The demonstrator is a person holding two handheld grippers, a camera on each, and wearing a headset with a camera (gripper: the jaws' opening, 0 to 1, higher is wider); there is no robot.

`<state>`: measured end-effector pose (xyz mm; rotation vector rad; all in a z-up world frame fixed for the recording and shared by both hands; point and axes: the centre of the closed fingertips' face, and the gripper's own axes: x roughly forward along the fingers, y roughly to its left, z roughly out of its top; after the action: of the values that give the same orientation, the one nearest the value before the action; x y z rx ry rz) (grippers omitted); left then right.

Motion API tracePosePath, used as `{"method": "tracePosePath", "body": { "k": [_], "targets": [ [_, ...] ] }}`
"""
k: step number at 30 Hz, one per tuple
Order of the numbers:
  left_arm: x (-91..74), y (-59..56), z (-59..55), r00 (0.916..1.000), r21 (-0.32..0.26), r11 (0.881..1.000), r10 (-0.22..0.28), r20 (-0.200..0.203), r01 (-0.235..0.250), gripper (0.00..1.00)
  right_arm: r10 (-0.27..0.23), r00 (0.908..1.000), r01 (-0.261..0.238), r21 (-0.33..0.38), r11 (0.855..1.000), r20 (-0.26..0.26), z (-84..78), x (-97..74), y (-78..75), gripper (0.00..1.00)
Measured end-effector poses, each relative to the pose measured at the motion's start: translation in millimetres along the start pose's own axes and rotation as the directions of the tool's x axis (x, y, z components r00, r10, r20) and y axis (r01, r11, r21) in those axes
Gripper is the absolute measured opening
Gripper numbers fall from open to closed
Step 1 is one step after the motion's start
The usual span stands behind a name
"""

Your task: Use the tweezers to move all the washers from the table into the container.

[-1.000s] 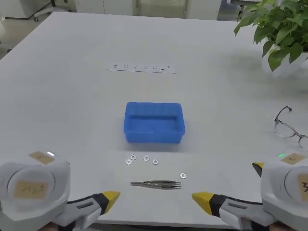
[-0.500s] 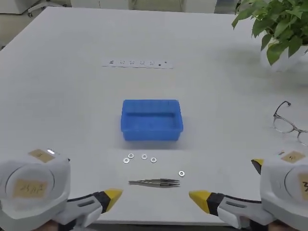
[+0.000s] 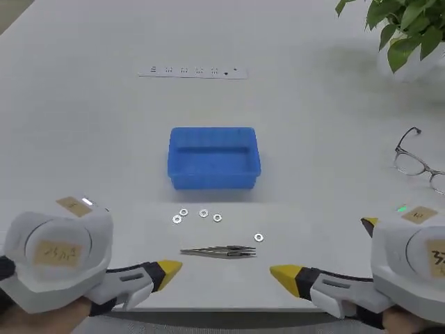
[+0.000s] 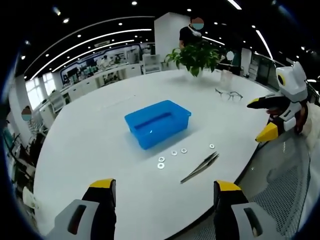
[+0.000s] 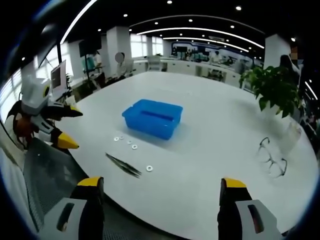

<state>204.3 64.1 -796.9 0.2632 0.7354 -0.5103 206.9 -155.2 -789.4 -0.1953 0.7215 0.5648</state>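
Observation:
A blue container [image 3: 213, 156] stands mid-table, and it is also in the left gripper view [image 4: 158, 121] and the right gripper view [image 5: 152, 117]. In front of it lie several small washers [image 3: 203, 213], one apart to the right [image 3: 259, 238]. The metal tweezers [image 3: 219, 251] lie flat just nearer, close to the table's front edge. My left gripper [image 4: 165, 185] is open and holds nothing, at the lower left, with one yellow fingertip [image 3: 167, 267] pointing at the tweezers. My right gripper [image 5: 162, 182] is open too, at the lower right [image 3: 325, 248].
A pair of glasses [image 3: 414, 163] lies at the right edge, with a potted plant [image 3: 407, 35] behind it. A built-in socket strip [image 3: 192, 72] sits beyond the container. The table's front edge [image 3: 229, 309] runs just under the grippers.
The head camera has tilted, so the table things sit a little higher in the picture. Both grippers stay open near the front edge. Nothing on the table has moved.

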Motion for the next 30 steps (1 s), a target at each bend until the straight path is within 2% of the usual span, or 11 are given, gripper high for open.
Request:
{"method": "tracePosePath", "body": {
  "k": [1, 4, 8, 10, 12, 14, 17, 22, 25, 29, 30],
  "targets": [
    [2.8, -2.0, -2.7, 0.9996, 0.016, 1.0, -0.017, -0.023, 0.017, 0.77, -0.001, 1.0, 0.001, -0.003, 1.0, -0.006, -1.0, 0.9, -0.6, 0.95],
    [8.2, -3.5, -2.3, 0.999, 0.041, 0.999, -0.03, -0.034, 0.031, 0.68, -0.004, 0.9998, 0.004, -0.011, 1.0, -0.02, -3.9, 3.4, -2.1, 0.95],
    [17.8, -14.5, -4.6, 0.9892, 0.067, 0.99, -0.117, -0.087, 0.124, 0.56, -0.004, 0.9993, 0.004, -0.008, 1.0, -0.038, -9.4, 7.1, -4.4, 0.94],
    [21.7, -15.4, -3.2, 0.9881, 0.098, 0.986, -0.123, -0.093, 0.132, 0.47, 0.0, 0.9991, 0.0, 0.0, 1.0, -0.042, -9.9, 7.1, -4.3, 0.94],
    [27.4, -17.6, -2.7, 0.9849, 0.137, 0.979, -0.138, -0.105, 0.152, 0.42, -0.001, 0.9991, 0.001, 0.002, 1.0, -0.042, -9.6, 7.0, -4.8, 0.94],
    [33.3, -18.5, -3.3, 0.9827, 0.152, 0.975, -0.147, -0.113, 0.163, 0.39, -0.001, 0.999, 0.001, 0.005, 1.0, -0.044, -10.0, 7.2, -5.2, 0.94],
    [44.6, -22.3, -9.4, 0.9694, 0.154, 0.964, -0.194, -0.15, 0.217, 0.31, -0.001, 0.9988, 0.001, 0.008, 1.0, -0.049, -11.2, 7.5, -5.3, 0.94],
    [55.0, -26.8, -15.3, 0.9574, 0.175, 0.951, -0.225, -0.181, 0.257, 0.2, -0.006, 0.9986, 0.007, 0.012, 1.0, -0.053, -13.0, 7.6, -6.2, 0.94],
    [61.1, -30.0, -20.4, 0.948, 0.189, 0.941, -0.243, -0.206, 0.282, 0.15, -0.01, 0.9984, 0.01, 0.014, 1.0, -0.055, -13.6, 7.5, -6.6, 0.94],
    [69.9, -33.5, -24.3, 0.9395, 0.245, 0.919, -0.253, -0.231, 0.308, 0.13, -0.013, 0.998, 0.014, 0.012, 1.0, -0.062, -15.2, 8.1, -7.3, 0.94],
    [72.8, -34.4, -24.8, 0.937, 0.239, 0.919, -0.259, -0.234, 0.314, 0.12, -0.014, 0.998, 0.015, 0.011, 1.0, -0.061, -15.1, 8.0, -7.5, 0.93]
  ]
}}
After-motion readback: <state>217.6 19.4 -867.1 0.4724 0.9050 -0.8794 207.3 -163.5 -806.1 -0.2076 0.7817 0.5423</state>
